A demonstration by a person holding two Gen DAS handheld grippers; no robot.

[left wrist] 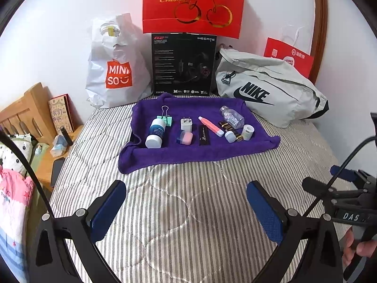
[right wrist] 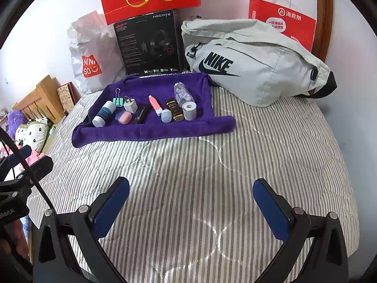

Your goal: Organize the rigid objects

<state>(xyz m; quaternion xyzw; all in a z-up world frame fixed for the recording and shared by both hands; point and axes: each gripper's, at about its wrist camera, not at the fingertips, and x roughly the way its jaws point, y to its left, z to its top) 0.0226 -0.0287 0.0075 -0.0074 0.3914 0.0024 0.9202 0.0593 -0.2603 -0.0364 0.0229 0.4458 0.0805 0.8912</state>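
Purple towel (left wrist: 200,151) spread at the bed's (left wrist: 188,212) far edge, carrying small rigid objects: clear bottle (left wrist: 232,116) holding white pieces near its far right corner, white jar (left wrist: 155,133) toward the left edge. Left gripper (left wrist: 186,202) and right gripper (right wrist: 190,202) above bare bedding, jaws wide apart, holding nothing.

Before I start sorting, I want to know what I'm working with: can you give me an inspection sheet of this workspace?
Surface: striped quilt on a bed, purple towel spread at its far end.
Job's things: on the towel, white bottle lying down, green binder clip, white charger plug, pink-and-blue case, black stick, pink tube, clear pill bottle, tape roll.
Clutter: Miniso bag, headset box, Nike bag, red cherry bag.
Grippers: left gripper and right gripper open, empty, over the quilt.
Cables: black cable by the right gripper.
Surroundings: white wall, wooden headboard.
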